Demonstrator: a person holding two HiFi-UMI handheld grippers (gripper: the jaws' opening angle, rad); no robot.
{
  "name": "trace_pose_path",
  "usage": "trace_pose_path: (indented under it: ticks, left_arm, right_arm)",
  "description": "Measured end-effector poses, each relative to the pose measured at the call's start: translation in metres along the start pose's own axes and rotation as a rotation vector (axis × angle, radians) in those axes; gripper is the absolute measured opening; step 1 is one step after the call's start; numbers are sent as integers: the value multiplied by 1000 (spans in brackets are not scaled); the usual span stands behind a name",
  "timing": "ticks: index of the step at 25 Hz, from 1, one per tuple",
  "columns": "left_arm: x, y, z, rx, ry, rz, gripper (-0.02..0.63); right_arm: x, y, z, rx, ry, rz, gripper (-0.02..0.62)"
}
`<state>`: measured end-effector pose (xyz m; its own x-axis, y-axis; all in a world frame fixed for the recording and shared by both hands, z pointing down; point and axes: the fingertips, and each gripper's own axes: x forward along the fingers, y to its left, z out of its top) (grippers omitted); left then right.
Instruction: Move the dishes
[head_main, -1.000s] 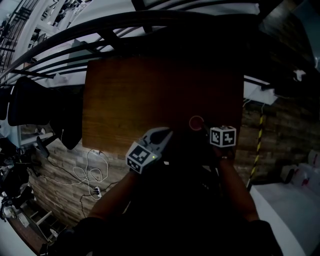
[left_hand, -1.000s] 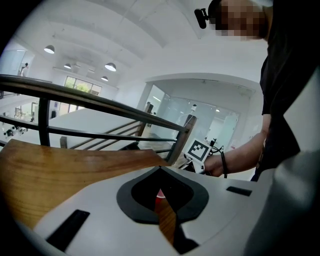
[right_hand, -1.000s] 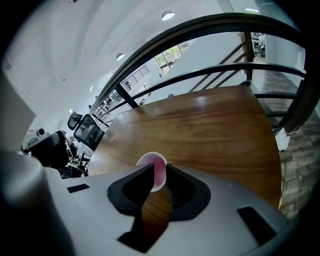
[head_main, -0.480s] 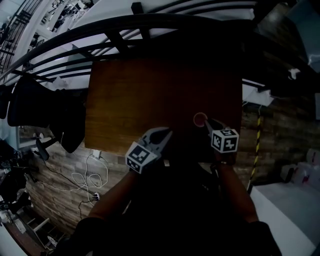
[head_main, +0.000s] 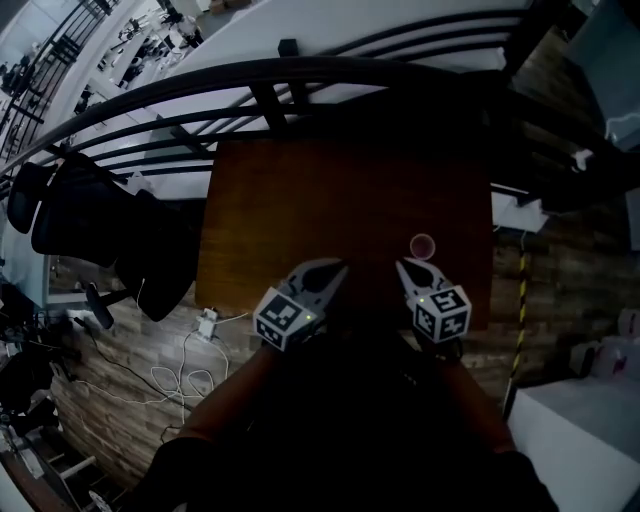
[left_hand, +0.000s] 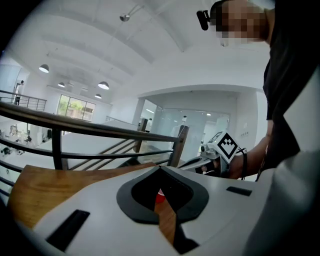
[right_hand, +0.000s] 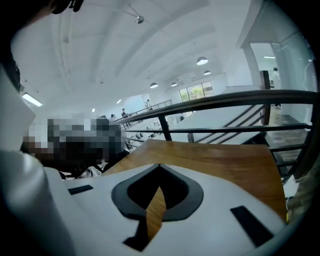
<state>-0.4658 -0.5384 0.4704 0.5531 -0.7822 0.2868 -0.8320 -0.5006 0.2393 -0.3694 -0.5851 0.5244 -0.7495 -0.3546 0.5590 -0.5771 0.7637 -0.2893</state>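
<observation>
A small red-rimmed cup (head_main: 422, 246) stood upright on the wooden worktop (head_main: 330, 200), with its round mouth turned up. Its axis was therefore vertical, and no long side could be told from above. The cup was placed just ahead of the tips of the right gripper (head_main: 404, 266), a little to their right and apart from them. From the left gripper (head_main: 330, 270) it was farther, ahead and to the right. In the left gripper view a piece of red (left_hand: 159, 196) was seen through the narrow gap below the joined tips of the left gripper (left_hand: 160, 169). Its jaws were pressed together and nothing was held. The jaws of the right gripper (right_hand: 159, 165) were also pressed together at the tips, and only the wood was seen behind them. Compared with one second before, the right gripper was drawn back toward the person. Its tips were no longer beside the cup.
</observation>
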Motion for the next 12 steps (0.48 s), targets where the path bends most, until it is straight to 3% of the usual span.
trace_pose_path:
  ticks: [5, 12]
  left_arm:
    - [-43, 10, 11, 24, -33, 21, -9]
    - [-87, 16, 5, 58, -43, 14, -9]
  right_arm:
    - [0, 66, 19, -93, -81, 40, 11]
    - [11, 113, 24, -99, -111, 47, 11]
